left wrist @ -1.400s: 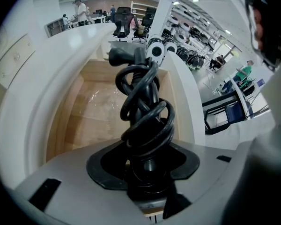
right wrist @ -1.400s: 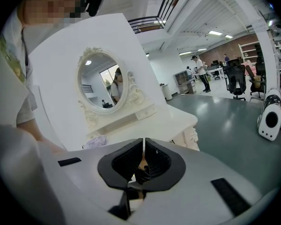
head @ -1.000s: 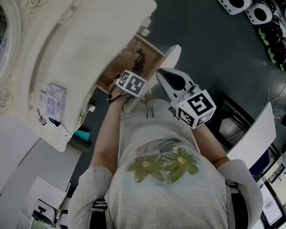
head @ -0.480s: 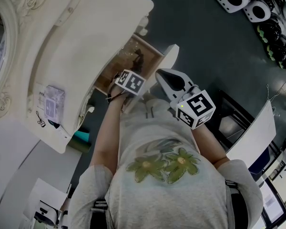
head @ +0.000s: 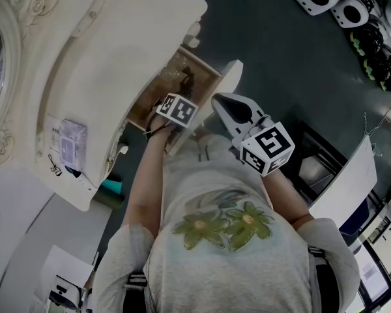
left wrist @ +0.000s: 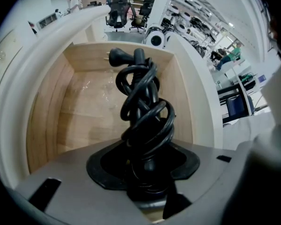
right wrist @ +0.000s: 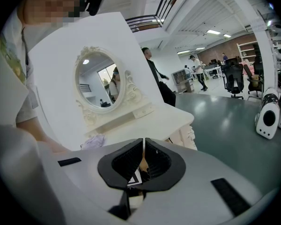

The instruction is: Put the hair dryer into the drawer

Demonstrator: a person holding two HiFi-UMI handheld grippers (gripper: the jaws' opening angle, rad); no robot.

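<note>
Left hand-held gripper [left wrist: 143,170]: clasps hair dryer [left wrist: 143,102], barely shifted above open drawer [left wrist: 84,111]. Right hand-held gripper [right wrist: 143,149]: closed, empty. I'd lower next.

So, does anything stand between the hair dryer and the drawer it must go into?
Nothing visible does. The left gripper holds the hair dryer, with its cord wound round it, right over the open drawer, whose wooden bottom shows bare.

The cord [left wrist: 145,111] looks like glossy black rubber, the drawer [left wrist: 84,111] pale, faintly shiny wood, the tabletop [head: 137,38] smooth cream paint.
</note>
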